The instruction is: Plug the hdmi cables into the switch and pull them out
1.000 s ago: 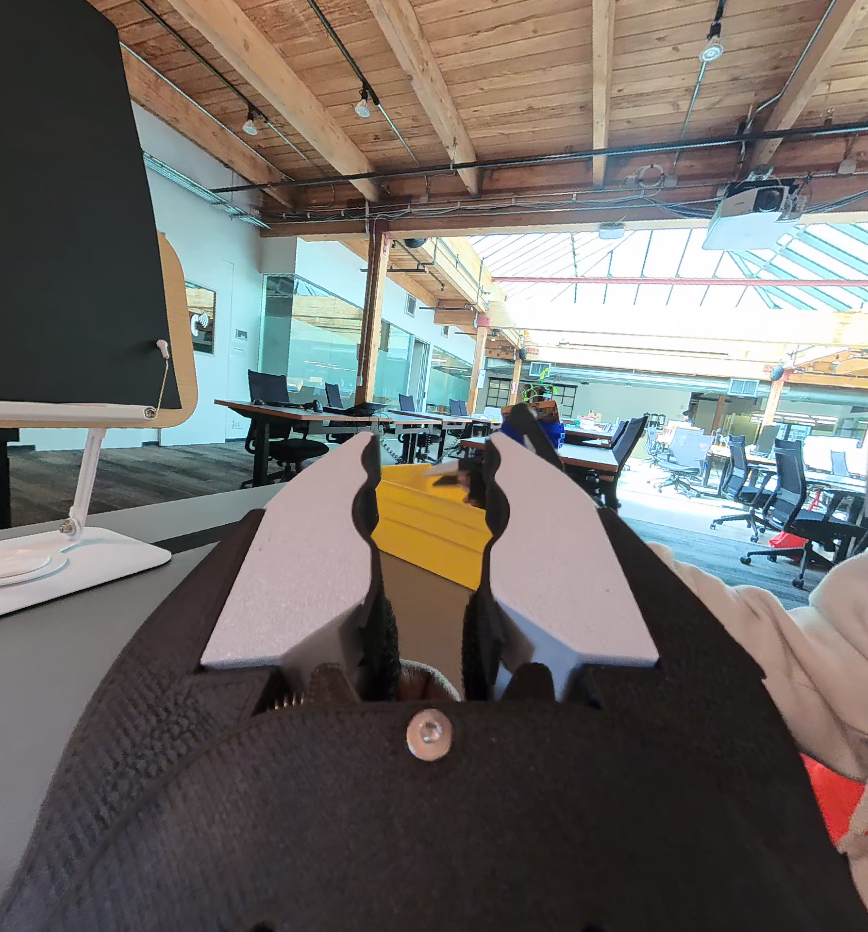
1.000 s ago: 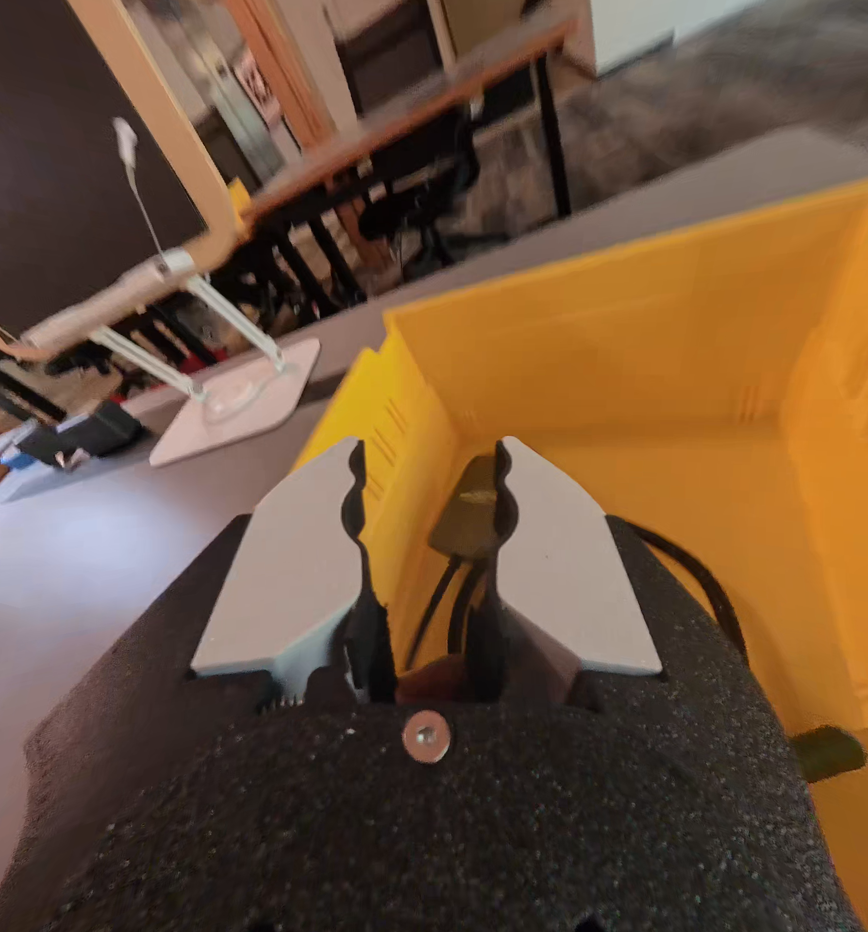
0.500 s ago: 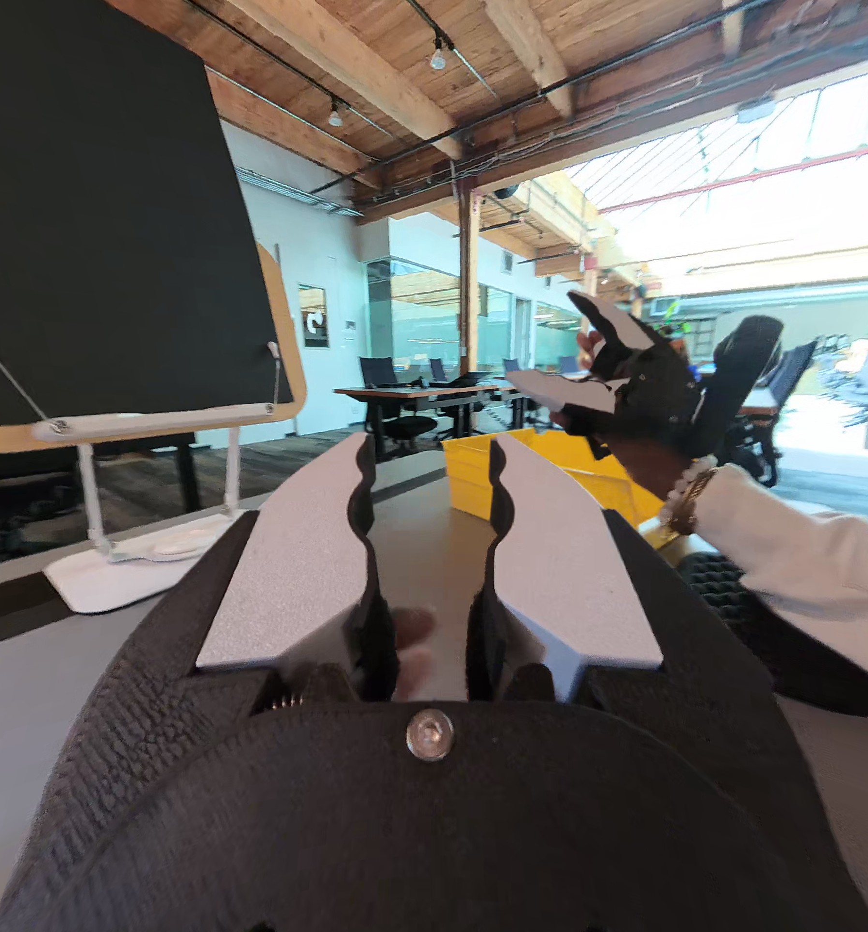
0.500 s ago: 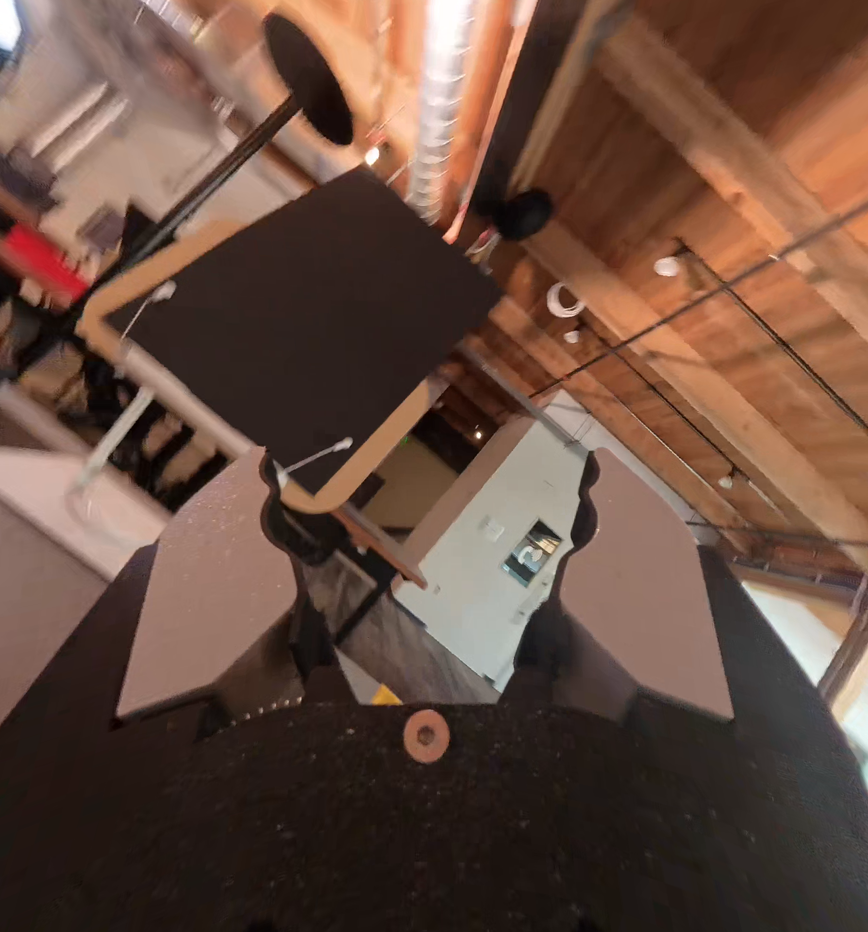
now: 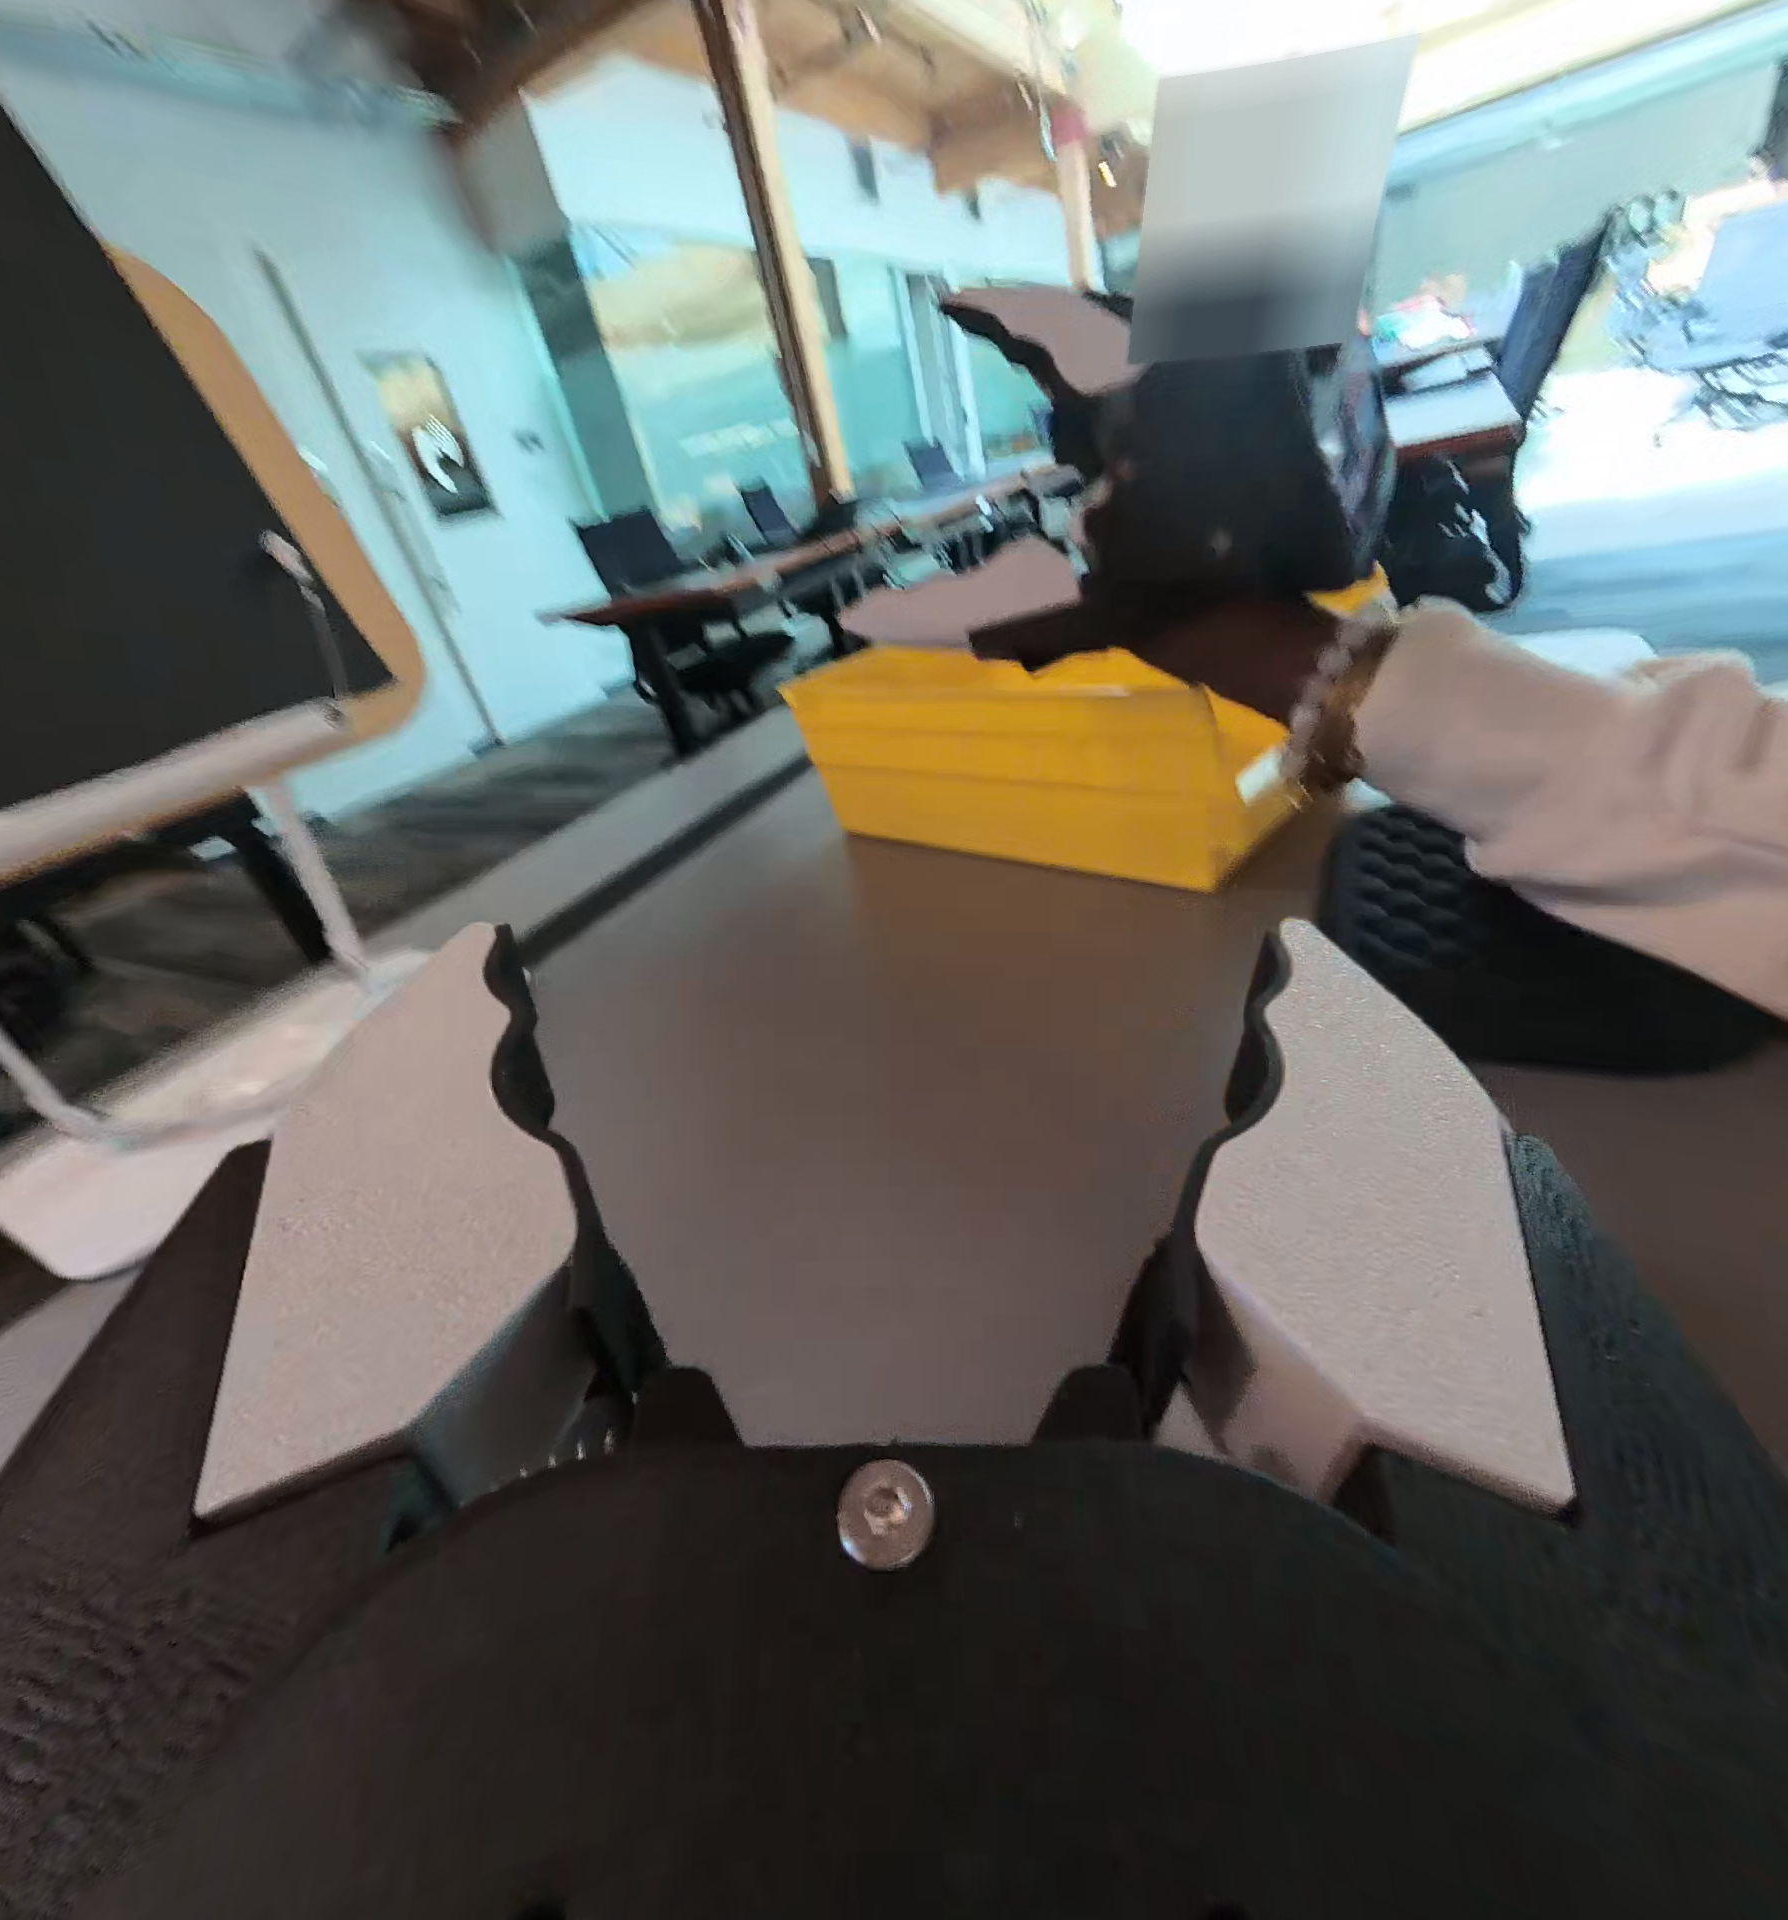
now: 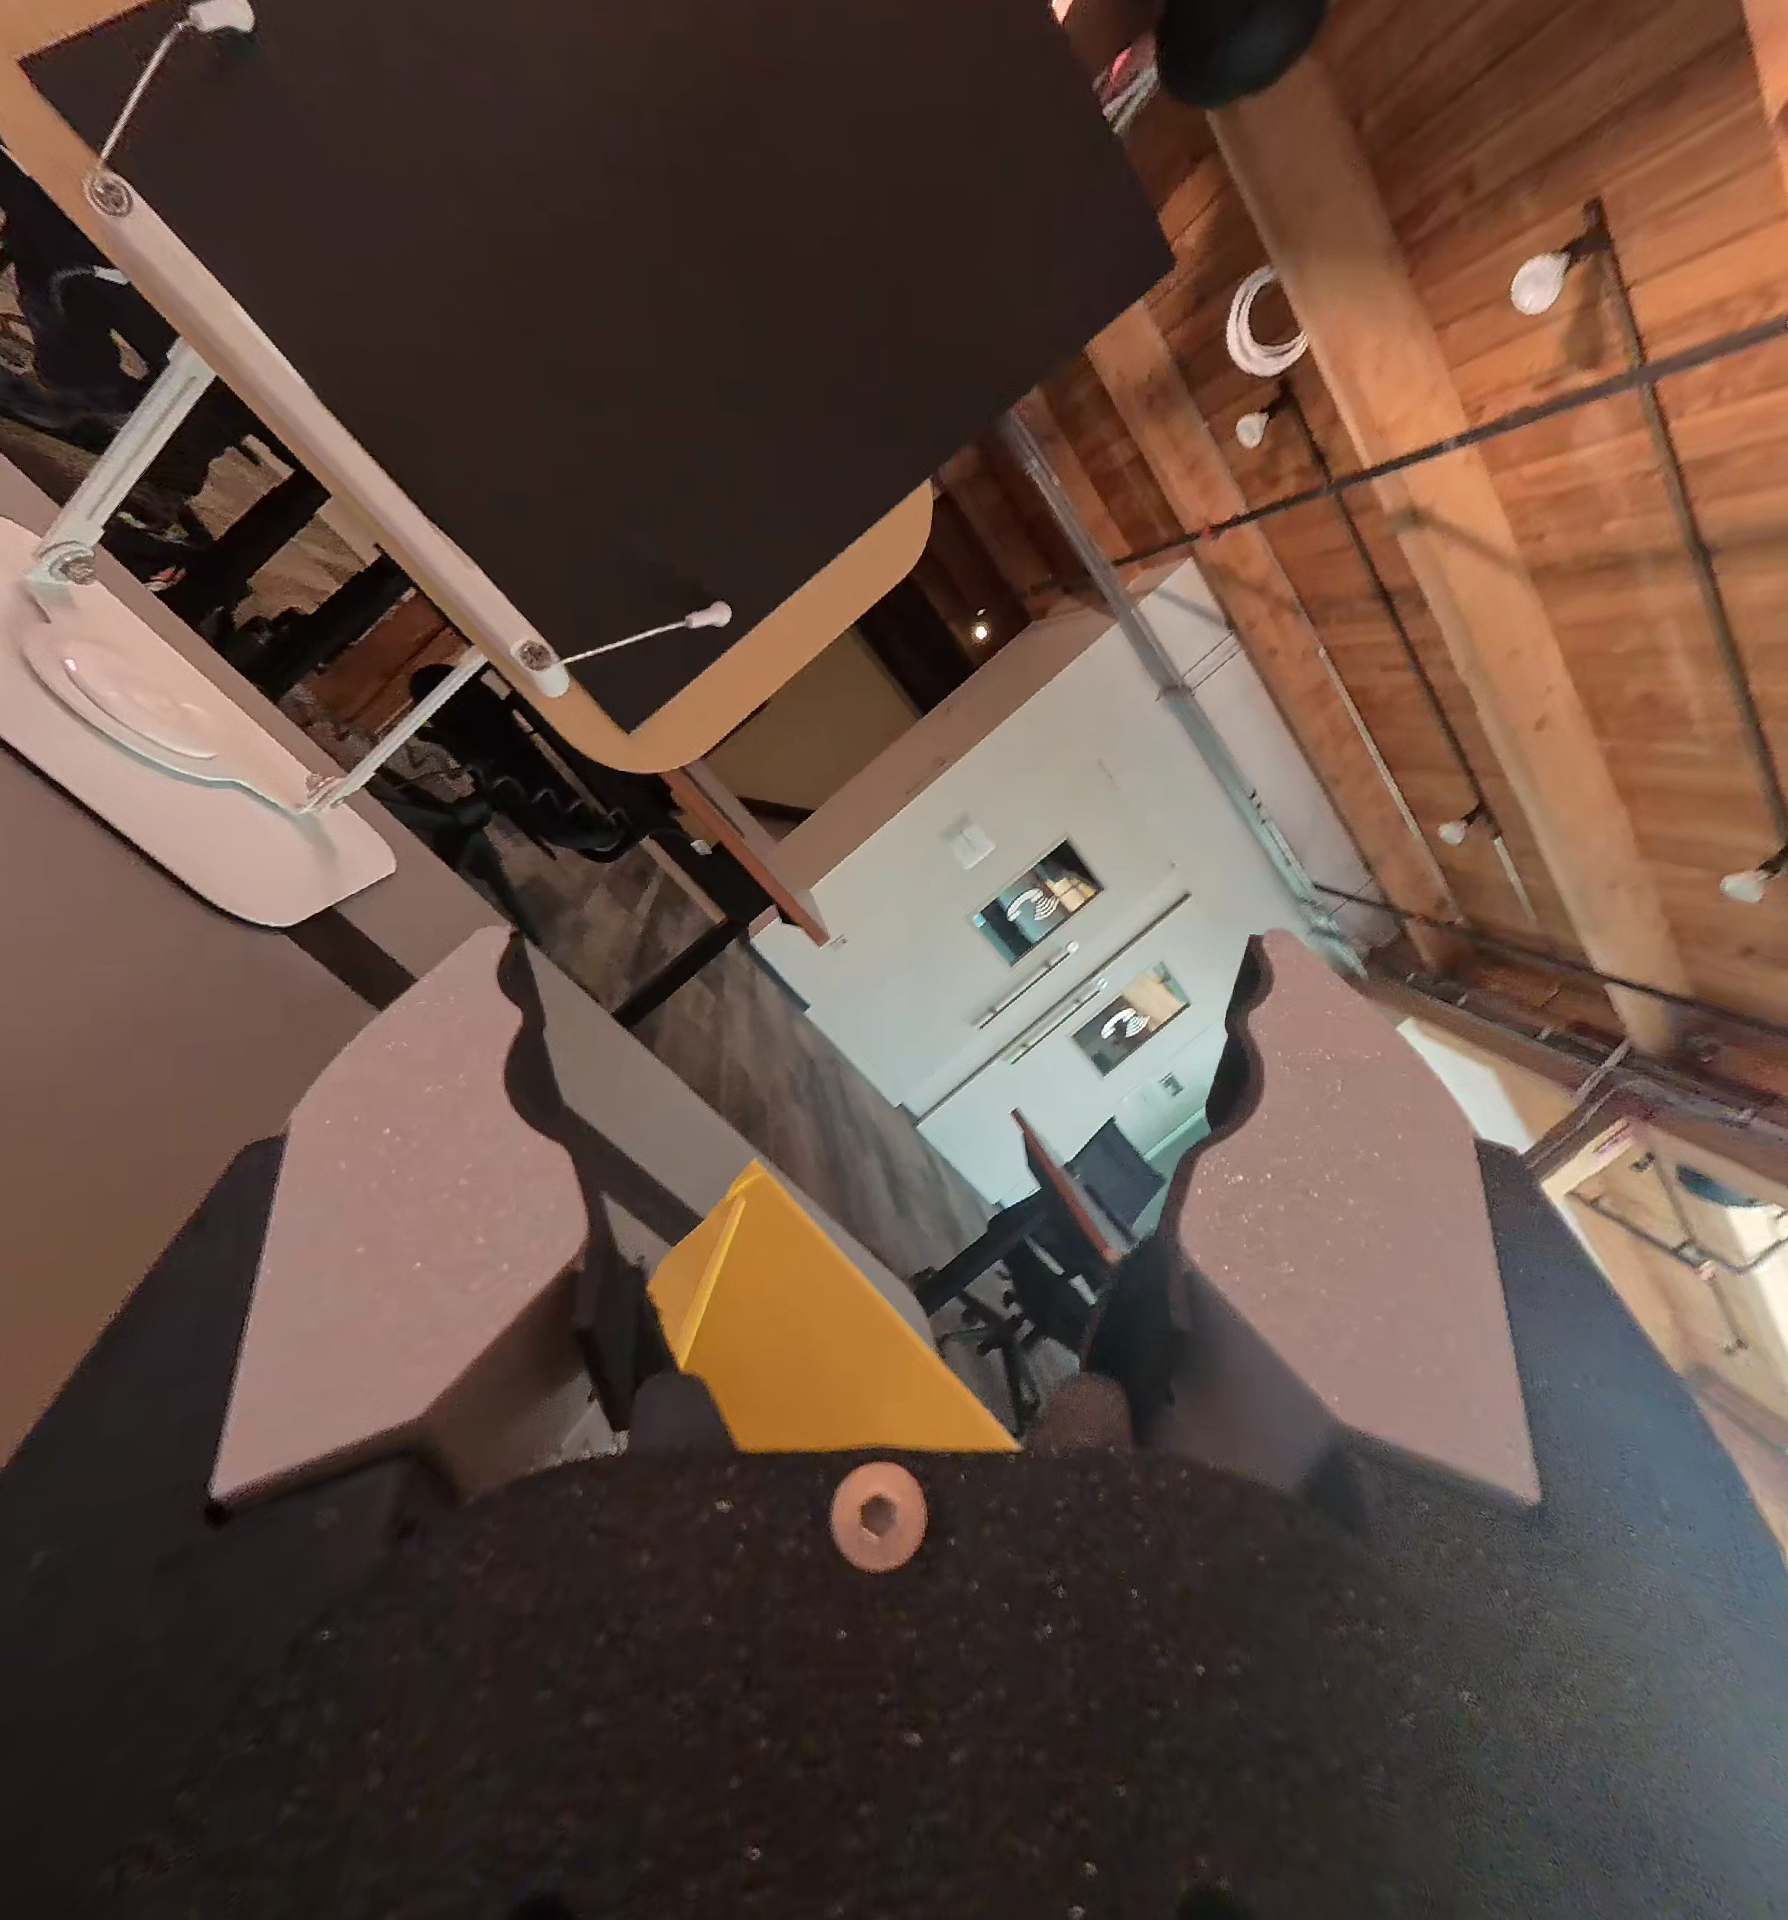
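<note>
Since half a second ago the left gripper (image 5: 890, 987) has gone from nearly closed to wide apart, and its camera has dipped toward the table; a second ago the right gripper (image 6: 885, 987) was down inside the yellow bin over a dark plug and cables, and it now stands lifted and rolled, pointing at the ceiling.

Left gripper: jaws spread wide, nothing between them, only bare grey table (image 5: 869, 1039) showing in the gap.

Right gripper: jaws likewise spread wide and empty. A corner of the yellow bin (image 6: 807, 1340) shows low between them.

In the left wrist view the yellow bin (image 5: 1015, 779) sits on the table ahead and to the right, well apart from the left fingers. The right gripper (image 5: 1025, 457) is held just above the bin's far rim, fingers splayed, by a hand with a beaded bracelet and a pale sleeve (image 5: 1596, 810). A black ribbed object (image 5: 1420, 935) lies under that sleeve; its kind cannot be told.

The HDMI cables and the switch appear in neither current view; the bin's inside is hidden.

A white stand (image 6: 173, 748) carrying a dark board (image 6: 609, 312) sits on the table to the left.
</note>
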`<state>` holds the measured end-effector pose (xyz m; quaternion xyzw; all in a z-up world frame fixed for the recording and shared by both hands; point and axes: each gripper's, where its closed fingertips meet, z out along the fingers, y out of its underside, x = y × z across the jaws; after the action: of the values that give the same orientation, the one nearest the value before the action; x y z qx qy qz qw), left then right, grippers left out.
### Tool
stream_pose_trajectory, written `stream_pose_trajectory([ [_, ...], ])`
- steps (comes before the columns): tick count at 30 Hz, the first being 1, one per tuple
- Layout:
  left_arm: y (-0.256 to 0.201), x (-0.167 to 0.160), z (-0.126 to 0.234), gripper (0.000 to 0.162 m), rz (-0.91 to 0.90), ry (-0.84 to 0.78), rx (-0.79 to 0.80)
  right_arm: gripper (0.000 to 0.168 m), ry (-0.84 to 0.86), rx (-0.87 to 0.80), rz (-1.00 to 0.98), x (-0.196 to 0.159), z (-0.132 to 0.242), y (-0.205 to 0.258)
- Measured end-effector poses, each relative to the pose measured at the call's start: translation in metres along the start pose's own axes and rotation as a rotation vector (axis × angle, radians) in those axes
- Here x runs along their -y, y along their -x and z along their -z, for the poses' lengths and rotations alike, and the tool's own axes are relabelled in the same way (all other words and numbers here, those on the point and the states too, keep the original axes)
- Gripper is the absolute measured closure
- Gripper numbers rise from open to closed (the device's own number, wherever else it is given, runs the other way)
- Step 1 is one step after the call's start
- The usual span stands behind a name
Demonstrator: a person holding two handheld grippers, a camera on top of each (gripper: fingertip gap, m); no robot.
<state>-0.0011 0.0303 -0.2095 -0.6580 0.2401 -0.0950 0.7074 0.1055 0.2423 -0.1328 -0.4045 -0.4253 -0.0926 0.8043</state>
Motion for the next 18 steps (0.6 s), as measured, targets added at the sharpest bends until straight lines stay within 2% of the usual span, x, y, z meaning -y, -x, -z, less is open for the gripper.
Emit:
stream_pose_trajectory([
  [3,-0.01,-0.022,-0.005,0.038,-0.006,0.128,-0.055,0.043,0.053,0.038,-0.039,-0.011,-0.003,0.006],
  [6,-0.013,-0.025,-0.005,0.049,-0.069,0.153,-0.065,0.046,0.065,0.02,-0.036,-0.014,-0.003,0.003],
  [8,-0.014,-0.016,-0.002,0.059,-0.062,0.11,-0.074,0.047,0.054,0.014,-0.052,-0.011,-0.002,0.001],
  [11,-0.014,0.008,0.008,0.061,0.074,0.04,-0.108,0.047,0.062,0.01,-0.065,-0.012,-0.002,-0.002],
  [13,-0.013,0.023,0.021,0.064,0.13,0.076,-0.14,0.046,0.074,0.014,-0.067,-0.014,-0.002,-0.002],
  [15,-0.013,0.035,0.041,0.064,0.102,0.153,-0.162,0.046,0.088,0.023,-0.088,-0.017,-0.002,-0.002],
  [18,0.02,0.063,0.083,0.068,-0.004,0.202,0.022,0.046,0.099,0.04,-0.13,-0.019,-0.003,0.0],
])
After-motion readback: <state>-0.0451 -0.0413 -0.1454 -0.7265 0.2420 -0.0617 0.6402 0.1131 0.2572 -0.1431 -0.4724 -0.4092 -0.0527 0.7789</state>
